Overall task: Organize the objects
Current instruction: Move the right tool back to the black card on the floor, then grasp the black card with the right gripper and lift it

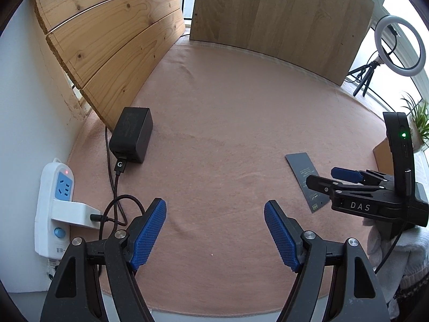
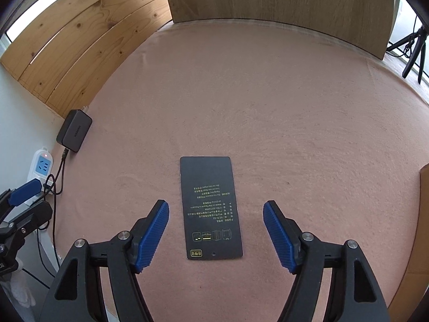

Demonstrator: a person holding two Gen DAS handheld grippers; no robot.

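A flat dark rectangular card with small gold printing (image 2: 211, 208) lies face up on the pink felt table cover (image 2: 295, 123), its long sides running away from the camera. In the right wrist view the right gripper (image 2: 215, 230) hovers over it with its jaws spread wide, one blue ribbed pad on either side of the card, neither pad touching it. The card's near end, with a small punched hole and a gold stamp, sits between the two fingers.

In the left wrist view the left gripper (image 1: 214, 230) is also spread open and holds nothing; only bare felt shows between its blue pads. From there the same card (image 1: 305, 179) is seen off to the right, partly hidden by the black body of the right gripper, which carries the letters DAS.

At the left edge of the cover a black boxy power adapter (image 1: 132, 138) rests beside leaning pale wooden planks (image 1: 107, 43), with a dark cable (image 1: 115, 187) running from it toward a white power strip with a blue socket and a lit red light (image 1: 53, 204). A second wood panel (image 1: 278, 18) stands along the back. A white ring light on a small black tripod (image 1: 396, 45) and a green potted plant (image 1: 418, 123) stand at the far right, by the window
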